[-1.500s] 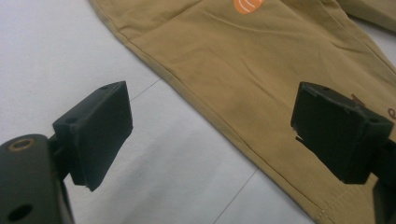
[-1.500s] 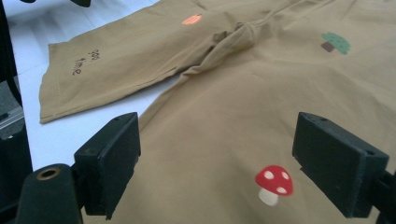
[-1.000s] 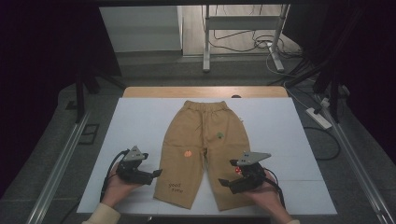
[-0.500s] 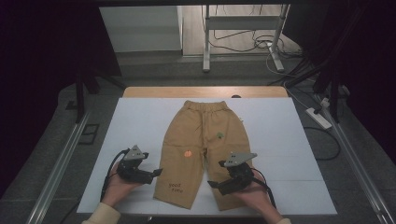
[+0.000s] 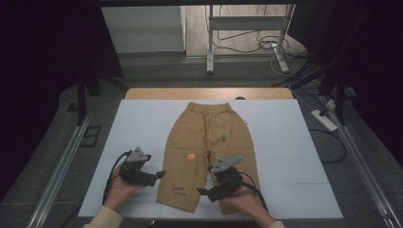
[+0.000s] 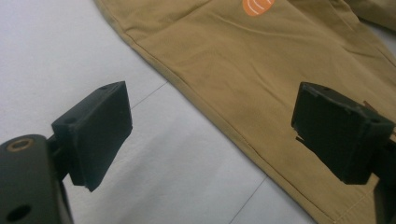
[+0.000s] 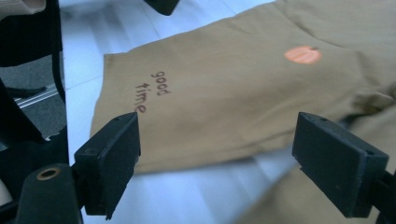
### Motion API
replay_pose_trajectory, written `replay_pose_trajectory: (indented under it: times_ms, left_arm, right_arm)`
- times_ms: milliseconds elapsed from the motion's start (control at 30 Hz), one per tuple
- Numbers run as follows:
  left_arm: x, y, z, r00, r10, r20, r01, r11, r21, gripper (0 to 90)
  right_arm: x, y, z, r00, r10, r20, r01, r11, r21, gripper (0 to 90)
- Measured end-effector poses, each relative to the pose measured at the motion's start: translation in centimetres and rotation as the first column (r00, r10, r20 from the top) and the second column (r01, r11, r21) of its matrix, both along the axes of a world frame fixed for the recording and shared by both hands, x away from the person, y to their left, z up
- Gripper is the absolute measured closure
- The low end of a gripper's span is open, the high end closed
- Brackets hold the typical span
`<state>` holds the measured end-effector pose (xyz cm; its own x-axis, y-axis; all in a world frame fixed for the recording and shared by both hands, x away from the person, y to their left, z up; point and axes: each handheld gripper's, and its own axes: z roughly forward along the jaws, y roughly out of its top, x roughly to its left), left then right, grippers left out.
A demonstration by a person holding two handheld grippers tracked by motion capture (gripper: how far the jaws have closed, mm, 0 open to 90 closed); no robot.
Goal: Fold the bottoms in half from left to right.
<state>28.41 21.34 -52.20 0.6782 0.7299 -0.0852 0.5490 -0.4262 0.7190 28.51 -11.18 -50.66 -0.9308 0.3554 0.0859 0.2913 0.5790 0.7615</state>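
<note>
While tan trousers (image 5: 207, 152) lie flat mid-tabletop, hems toward near edge, left gripper (image 5: 160, 175) spread beside outer seam, right gripper (image 5: 201, 192) spread between legs. Best: pinch hem corners squarely, single layer avoided, lift evenly.

Both tongs are held low near the trousers' (image 5: 209, 147) leg hems, jaws spread wide. The left tongs (image 5: 159, 175) sit just beside the outer hem; the right tongs (image 5: 203, 192) hover between the legs.
</note>
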Motion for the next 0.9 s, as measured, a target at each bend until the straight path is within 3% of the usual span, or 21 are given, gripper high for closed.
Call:
replay_pose_trajectory:
  times_ms: [900]
  left_arm:
    - [0.4, 0.2, 0.0, 0.9998, 0.02, 0.0, -0.02, 0.9997, -0.012, 12.4]
  right_arm:
    - [-1.2, 5.8, -1.2, 0.9933, 0.115, -0.01, -0.115, 0.993, -0.025, 15.6]
